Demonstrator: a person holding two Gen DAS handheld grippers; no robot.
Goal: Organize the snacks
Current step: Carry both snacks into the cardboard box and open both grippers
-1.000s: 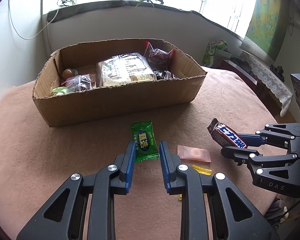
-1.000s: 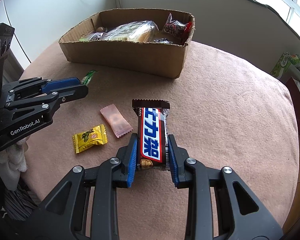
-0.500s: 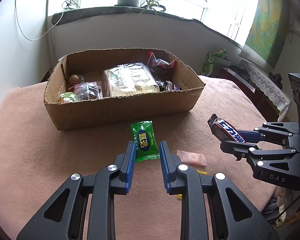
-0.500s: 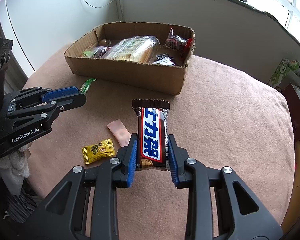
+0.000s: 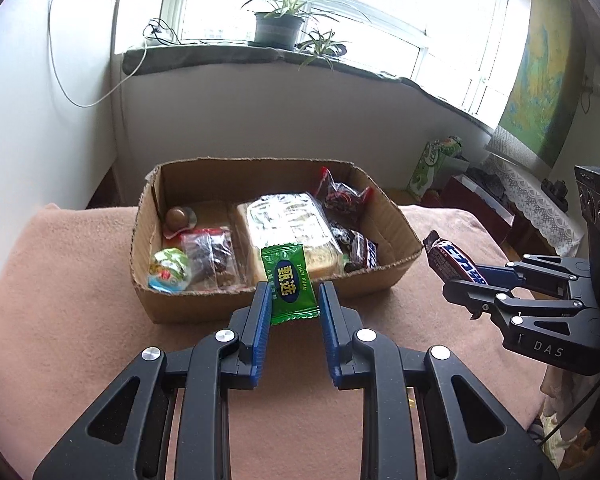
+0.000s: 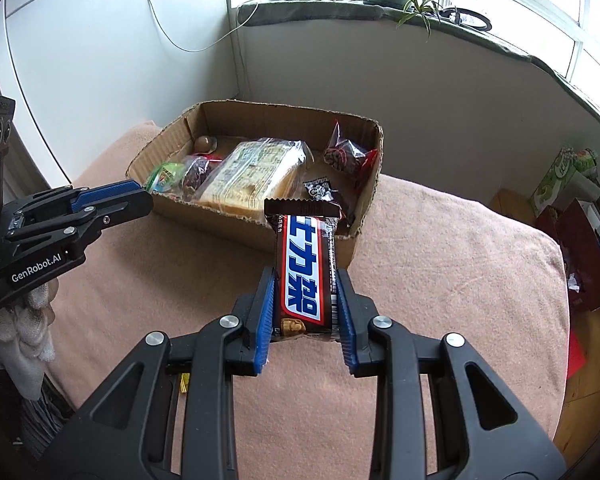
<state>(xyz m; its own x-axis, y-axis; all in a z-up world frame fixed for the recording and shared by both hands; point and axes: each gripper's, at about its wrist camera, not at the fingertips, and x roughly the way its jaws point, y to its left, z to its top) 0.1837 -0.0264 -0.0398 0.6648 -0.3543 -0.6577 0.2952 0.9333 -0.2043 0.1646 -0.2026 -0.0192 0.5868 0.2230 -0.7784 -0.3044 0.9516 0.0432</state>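
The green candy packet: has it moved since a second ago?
Yes. The green candy packet has risen off the blanket and now overlaps the cardboard box.

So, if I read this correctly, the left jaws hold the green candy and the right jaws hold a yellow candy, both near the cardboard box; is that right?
Not quite: the right gripper holds a brown chocolate bar, not a yellow candy, as the right wrist view shows. The left gripper does hold the green candy, both near the cardboard box.
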